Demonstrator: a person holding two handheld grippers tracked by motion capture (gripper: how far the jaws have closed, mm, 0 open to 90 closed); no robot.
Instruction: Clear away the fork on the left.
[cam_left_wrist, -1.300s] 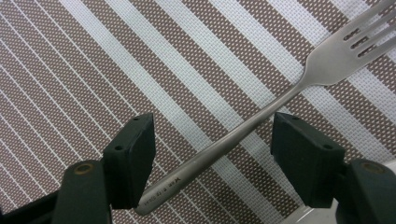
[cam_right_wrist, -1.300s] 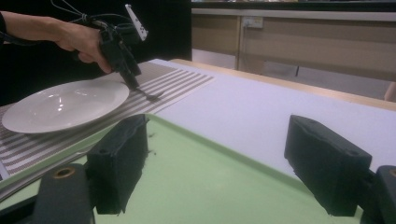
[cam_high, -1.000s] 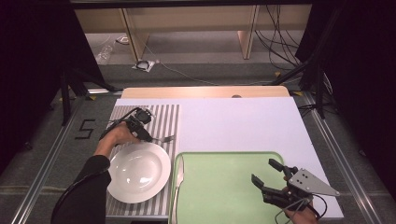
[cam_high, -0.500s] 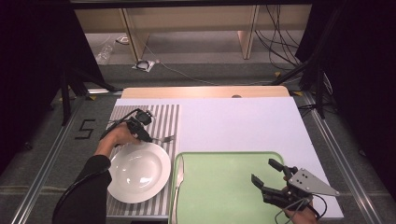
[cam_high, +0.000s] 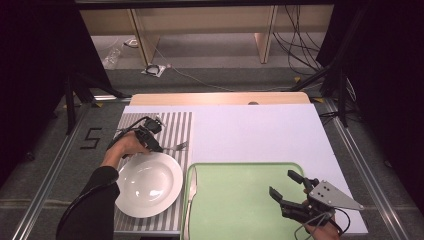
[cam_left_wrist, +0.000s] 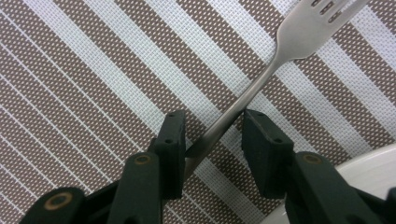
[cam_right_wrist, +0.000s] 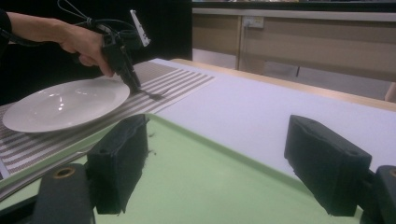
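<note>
A silver fork (cam_left_wrist: 303, 32) lies on the striped placemat (cam_high: 175, 125), its handle running between the jaws of my left gripper (cam_left_wrist: 212, 121). Those jaws have just been closing around the handle, and a gap still shows beside it. In the high view the left gripper (cam_high: 159, 148) points down at the fork (cam_high: 177, 146) just beyond the white plate (cam_high: 149, 184). My right gripper (cam_high: 282, 182) hovers open over the green tray (cam_high: 240, 200) at the near right, nothing between its jaws. The right gripper view shows the left gripper (cam_right_wrist: 135, 86) tipped down onto the fork (cam_right_wrist: 156, 95).
A knife (cam_high: 191, 195) lies along the tray's left edge beside the plate. A white mat (cam_high: 250, 130) covers the table's far and right part. The plate's rim (cam_left_wrist: 369, 158) sits close to the left gripper's right jaw.
</note>
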